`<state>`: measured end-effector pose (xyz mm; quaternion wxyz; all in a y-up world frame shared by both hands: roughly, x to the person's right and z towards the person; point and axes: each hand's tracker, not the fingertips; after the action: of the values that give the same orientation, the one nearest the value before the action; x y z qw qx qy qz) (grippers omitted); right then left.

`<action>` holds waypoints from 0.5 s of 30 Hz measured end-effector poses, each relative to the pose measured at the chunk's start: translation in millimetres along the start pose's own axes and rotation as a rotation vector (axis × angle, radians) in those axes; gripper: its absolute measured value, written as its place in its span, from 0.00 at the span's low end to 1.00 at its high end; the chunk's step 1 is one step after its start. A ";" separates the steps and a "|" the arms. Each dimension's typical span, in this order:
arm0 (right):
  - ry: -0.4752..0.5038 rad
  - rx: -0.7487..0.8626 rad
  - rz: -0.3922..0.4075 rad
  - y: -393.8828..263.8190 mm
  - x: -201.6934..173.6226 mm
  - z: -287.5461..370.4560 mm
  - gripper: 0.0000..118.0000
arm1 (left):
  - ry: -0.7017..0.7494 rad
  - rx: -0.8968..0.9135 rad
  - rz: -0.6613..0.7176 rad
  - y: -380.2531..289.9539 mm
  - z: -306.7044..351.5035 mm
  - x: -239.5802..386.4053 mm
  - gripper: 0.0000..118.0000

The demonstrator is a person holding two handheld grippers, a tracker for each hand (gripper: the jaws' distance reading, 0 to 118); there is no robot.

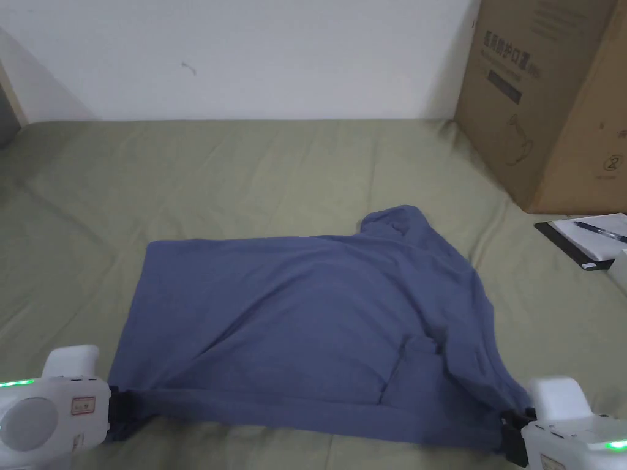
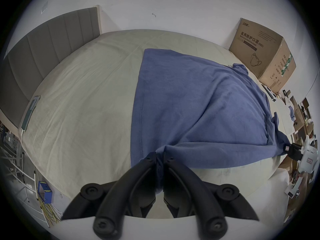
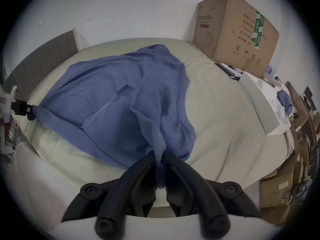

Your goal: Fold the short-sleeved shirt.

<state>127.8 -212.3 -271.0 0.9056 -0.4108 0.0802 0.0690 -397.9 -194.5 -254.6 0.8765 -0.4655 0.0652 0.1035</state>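
Olive bed sheet (image 1: 245, 171), blue shirt (image 1: 306, 318) spread (far sleeve bunched, unclear), left gripper (image 2: 160, 157) and right gripper (image 3: 160, 157) — both clamped on its near edge.

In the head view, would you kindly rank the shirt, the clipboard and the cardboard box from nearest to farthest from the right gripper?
1. Shirt: clamped in the right gripper, spread to its left.
2. Clipboard: on the bed, beyond the gripper at the right edge.
3. Cardboard box: behind the clipboard, against the wall.

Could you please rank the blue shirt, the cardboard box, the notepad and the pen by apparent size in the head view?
1. blue shirt
2. cardboard box, cut off by the frame
3. notepad
4. pen
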 end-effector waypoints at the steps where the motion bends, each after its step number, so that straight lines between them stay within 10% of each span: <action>1: 0.033 0.026 -0.020 2.9 1.1 5.1 0.06 | -0.003 0.003 0.003 -0.2 0.5 -1.3 0.04; 15: 0.043 0.165 -0.202 101.3 53.5 1.7 0.04 | -0.006 0.053 0.022 68.4 -1.8 -2.6 0.04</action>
<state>160.9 -141.7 -355.0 0.9367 -0.3423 0.0632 -0.0381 -417.1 -159.1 -310.0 0.8876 -0.4409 0.0703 0.1129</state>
